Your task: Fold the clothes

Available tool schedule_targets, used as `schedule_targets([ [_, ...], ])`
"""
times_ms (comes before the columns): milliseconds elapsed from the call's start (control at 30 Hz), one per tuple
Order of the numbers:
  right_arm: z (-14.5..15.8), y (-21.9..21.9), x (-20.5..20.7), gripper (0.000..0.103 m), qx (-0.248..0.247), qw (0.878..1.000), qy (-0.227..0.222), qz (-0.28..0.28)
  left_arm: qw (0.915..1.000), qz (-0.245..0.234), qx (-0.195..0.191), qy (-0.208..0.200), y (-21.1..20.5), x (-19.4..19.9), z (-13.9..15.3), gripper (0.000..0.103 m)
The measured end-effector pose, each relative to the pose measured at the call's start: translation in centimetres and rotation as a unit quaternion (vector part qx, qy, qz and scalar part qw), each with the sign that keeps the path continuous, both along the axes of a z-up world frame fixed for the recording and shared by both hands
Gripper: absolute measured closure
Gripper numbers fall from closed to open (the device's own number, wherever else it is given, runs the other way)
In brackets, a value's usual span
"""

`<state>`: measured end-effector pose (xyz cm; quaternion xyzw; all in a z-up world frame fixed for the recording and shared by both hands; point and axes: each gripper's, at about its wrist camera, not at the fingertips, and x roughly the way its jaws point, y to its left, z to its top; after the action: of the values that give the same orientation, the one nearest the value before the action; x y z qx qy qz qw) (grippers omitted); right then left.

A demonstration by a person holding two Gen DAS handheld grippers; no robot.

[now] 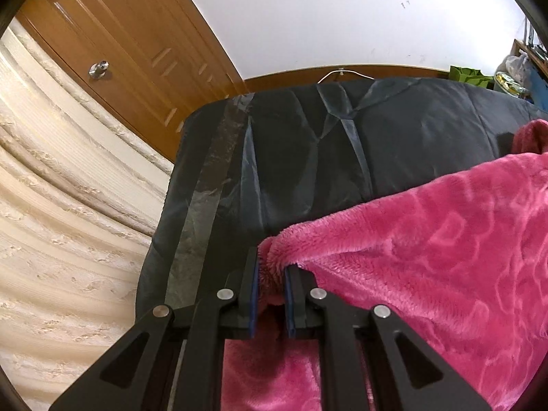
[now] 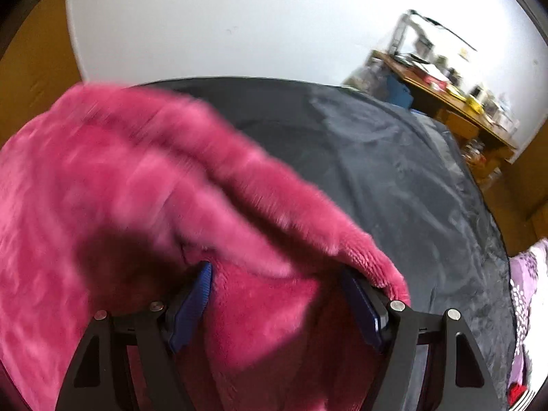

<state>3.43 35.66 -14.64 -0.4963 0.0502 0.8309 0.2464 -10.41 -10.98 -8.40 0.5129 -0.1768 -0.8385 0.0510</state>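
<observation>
Left gripper pinched shut on a corner of the pink fleece garment; right gripper spread wide, fleece draped over and between its pads — no clear pinch. Garment lifted above the dark sheet. Probably mid-fold — next, right closed on an edge, then both laid down on the sheet.

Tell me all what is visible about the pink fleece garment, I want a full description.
The pink fleece garment looks plush and fuzzy, with a faint embossed swirl pattern. It lies partly lifted over the dark cover. The left hand-held gripper is shut on one bunched edge. The right hand-held gripper stands wide, fabric lying between its pads and draping over one finger. No label shows.
</observation>
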Motion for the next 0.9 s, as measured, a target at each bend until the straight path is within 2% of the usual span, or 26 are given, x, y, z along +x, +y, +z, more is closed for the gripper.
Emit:
schedule_targets([
  [133,-0.6,0.3,-4.1,0.026,0.092,0.994,-0.040,0.041,1.0000,-0.003,-0.002,0.004,0.4,-0.5,0.0,0.089],
  [233,-0.8,0.0,-6.8,0.026,0.171,0.981,-0.061,0.069,1.0000,0.000,0.002,0.009,0.6,-1.5,-0.1,0.089],
  [267,-0.4,0.1,-7.6,0.026,0.215,0.972,-0.061,0.067,0.9999,0.001,0.002,0.012,0.7,-1.7,0.0,0.089],
  [300,-0.1,0.4,-8.4,0.026,0.230,0.969,-0.061,0.065,0.9999,0.001,0.004,0.013,0.8,-1.9,0.0,0.089],
  [367,0.3,1.4,-9.6,0.026,0.209,0.974,-0.064,0.068,0.9999,0.003,0.011,0.012,0.9,-2.6,-0.2,0.089],
  [467,-1.3,1.9,-10.5,0.025,0.180,0.973,-0.116,0.086,0.9999,-0.003,0.013,-0.002,1.6,-3.2,-0.9,0.088],
  [500,-1.8,1.8,-10.2,0.026,0.173,0.973,-0.123,0.094,0.9999,-0.006,0.013,-0.008,1.8,-3.4,-1.2,0.085],
  [600,-1.8,0.5,-8.6,0.025,0.150,0.976,-0.117,0.107,0.9996,-0.017,0.013,-0.021,2.3,-3.1,-1.6,0.081],
  [667,-1.1,-0.1,-7.1,0.025,0.114,0.981,-0.103,0.114,0.9992,-0.026,0.016,-0.028,2.4,-2.4,-1.6,0.076],
  [800,0.3,-1.6,-4.1,0.024,0.063,0.987,-0.074,0.128,0.9981,-0.017,0.037,-0.045,1.3,-1.1,-1.0,0.042],
  [833,0.8,-2.2,-3.3,0.024,0.053,0.988,-0.066,0.131,0.9976,-0.012,0.047,-0.050,0.7,-0.6,-0.7,0.037],
  [900,2.2,-3.7,-1.3,0.024,0.025,0.990,-0.041,0.134,0.9962,-0.002,0.065,-0.057,-0.4,0.4,-0.2,0.035],
])
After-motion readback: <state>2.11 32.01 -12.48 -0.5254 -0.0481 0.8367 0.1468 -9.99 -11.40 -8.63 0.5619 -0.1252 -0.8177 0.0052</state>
